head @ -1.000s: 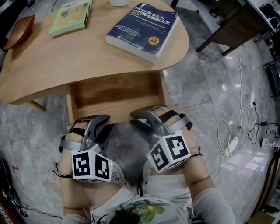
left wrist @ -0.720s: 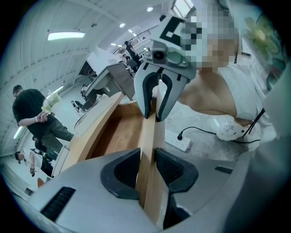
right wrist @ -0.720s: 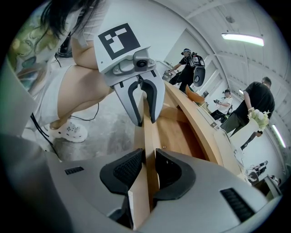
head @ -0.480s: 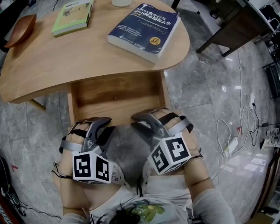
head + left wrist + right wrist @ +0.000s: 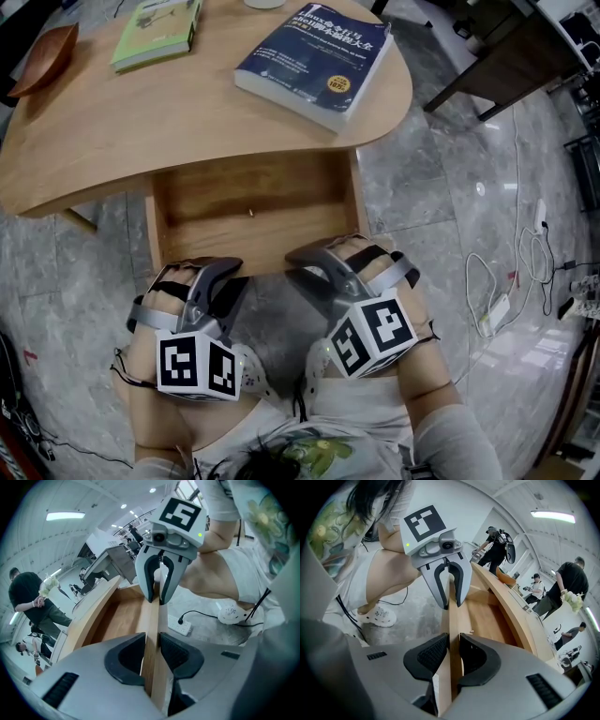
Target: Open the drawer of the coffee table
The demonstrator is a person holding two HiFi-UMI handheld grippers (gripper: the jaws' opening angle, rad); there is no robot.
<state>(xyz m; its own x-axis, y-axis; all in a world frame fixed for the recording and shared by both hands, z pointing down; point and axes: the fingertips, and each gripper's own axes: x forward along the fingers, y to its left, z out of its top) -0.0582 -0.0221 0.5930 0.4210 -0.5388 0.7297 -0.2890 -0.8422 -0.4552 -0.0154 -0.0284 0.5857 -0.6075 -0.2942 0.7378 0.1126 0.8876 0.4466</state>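
Tabletop: the wooden coffee table [image 5: 141,122] fills the head view from 10 to 1 o'clock; on it lie a blue book [image 5: 314,66] at 12 to 1 o'clock, a green book [image 5: 157,33] at 11 o'clock and a brown dish [image 5: 42,58] at the 10 o'clock edge
Floor: grey marble floor [image 5: 412,187] all round; a white power strip [image 5: 497,309] with loose cables lies at 3 o'clock, and a dark table [image 5: 497,56] stands at 2 o'clock, well apart from me
Onlookers: a person in dark clothes [image 5: 30,597] stands beyond the table at 9 o'clock in my left gripper view
In the way: only the tabletop's overhang, which covers the back of the drawer
Drawer: the drawer [image 5: 216,202] stands pulled out from under the tabletop towards me, its bare wooden bottom showing, with one small pale speck [image 5: 249,213] too small to tell
Drawer front [image 5: 264,262]: the upright board nearest me, at 6 o'clock from the tabletop
Left gripper [image 5: 225,272]: tilted down over the board's top edge; its jaws have just been closing and its pads press the board from both sides
Right gripper [image 5: 305,258]: just beside it at 3 o'clock, tilted down alike; its jaws have just been closing too and clamp the same board
Hands: my left hand [image 5: 169,300] and right hand [image 5: 389,281] sit low at 6 o'clock, close together, marker cubes towards me
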